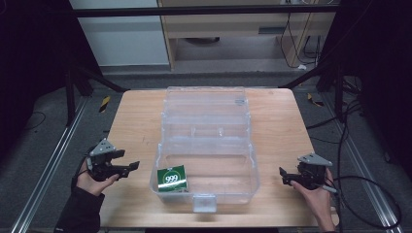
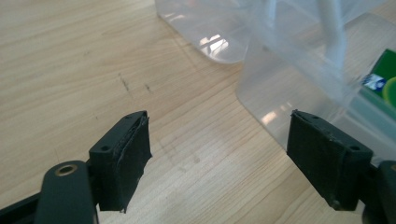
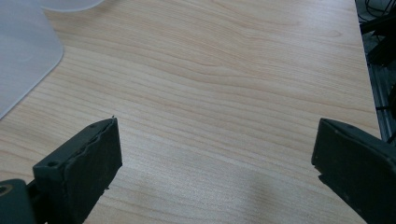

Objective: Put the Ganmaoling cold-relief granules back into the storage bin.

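Here I am with both hands low at the near edge of the surface (image 1: 131, 116), one gripper on each side of the clear plastic box (image 1: 206, 145). My left gripper (image 1: 127, 167) sits just left of the box, jaws spread wide and gripping nothing; in the left gripper view there is bare wood between the pads and the box wall (image 2: 289, 93) right ahead. My right gripper (image 1: 286, 175) is off to the right of the box, a little apart from it, jaws likewise gaping and empty, looking out over plain wood with a rounded corner of the box (image 3: 23, 51) at the far left of its view.

The box stands open, its lid laid back toward the far side. Down in its near left corner lies the green packet (image 1: 172, 178), marked 999. So I'd judge the packing part is done: the packet is in, nothing is left out on the wood. What remains, I reckon, is swinging that lid over and pressing the front latch (image 1: 204, 203) shut.

Hard to read: the clear walls and lid blur together, so I cannot tell where the hinge runs or whether an inner tray sits there. The left gripper view cuts the packet (image 2: 385, 79) to a green sliver
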